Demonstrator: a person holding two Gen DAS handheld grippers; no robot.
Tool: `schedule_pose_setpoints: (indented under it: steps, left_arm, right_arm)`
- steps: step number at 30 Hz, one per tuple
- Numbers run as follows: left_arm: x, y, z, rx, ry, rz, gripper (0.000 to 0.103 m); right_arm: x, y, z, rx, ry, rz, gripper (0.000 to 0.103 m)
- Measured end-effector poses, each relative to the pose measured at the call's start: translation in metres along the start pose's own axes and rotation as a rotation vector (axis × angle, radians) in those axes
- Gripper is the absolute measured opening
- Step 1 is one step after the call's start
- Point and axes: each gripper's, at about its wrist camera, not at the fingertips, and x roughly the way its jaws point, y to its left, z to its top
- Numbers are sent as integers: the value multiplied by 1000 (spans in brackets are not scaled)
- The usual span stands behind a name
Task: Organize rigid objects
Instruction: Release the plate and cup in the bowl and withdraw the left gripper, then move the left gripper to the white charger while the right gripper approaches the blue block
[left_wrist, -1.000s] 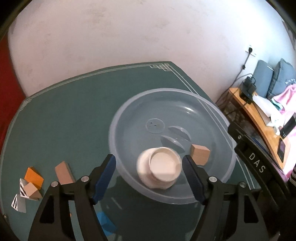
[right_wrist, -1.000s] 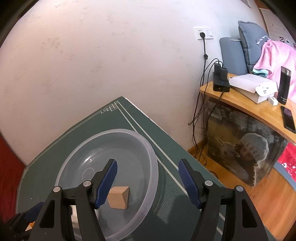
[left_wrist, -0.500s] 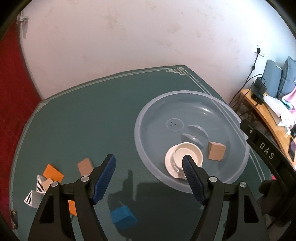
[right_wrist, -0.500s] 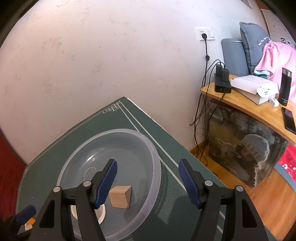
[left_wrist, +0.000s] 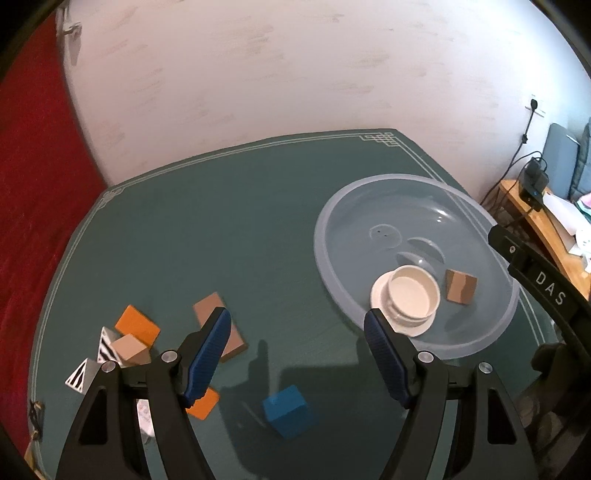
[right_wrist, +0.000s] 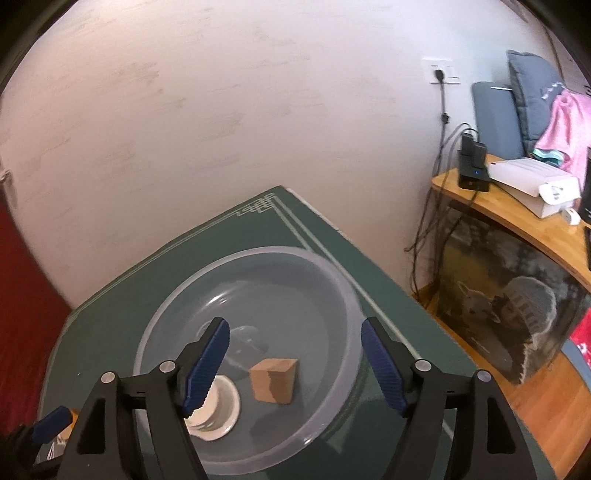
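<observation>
Left gripper (left_wrist: 297, 354) gapes empty over the mat (left_wrist: 221, 229); right gripper (right_wrist: 295, 356) is opening, empty, above the bowl (right_wrist: 343, 295) holding cup (right_wrist: 221, 406) and block (right_wrist: 275, 378)

Your clear bowl (left_wrist: 325, 236) on bench holds white lid (left_wrist: 406, 300), rim up, beside wooden cube (left_wrist: 460, 286). Blue cube (left_wrist: 290, 410), orange tiles (left_wrist: 137, 328), striped pieces (left_wrist: 82, 373) loose, well apart from bowl.

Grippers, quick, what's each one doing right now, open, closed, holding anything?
Left gripper: open, holding nothing, above the mat.
Right gripper: jaws opening, holding nothing, over the bowl.
</observation>
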Motion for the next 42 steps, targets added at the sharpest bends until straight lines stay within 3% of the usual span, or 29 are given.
schedule_pose_setpoints:
  steps: [18,30,42]
  left_arm:
    - [-22,53,-28,-103,10,101,76]
    - [-38,72,-44,-151,-9,132,76]
    - [-45,106,-63,-216,16,163,76]
  right_arm:
    - [-9,33,-11,-127,63,230,87]
    - [-26,64,-27,-281,94,377,88]
    - [-26,76,-36,-358,116,419,89]
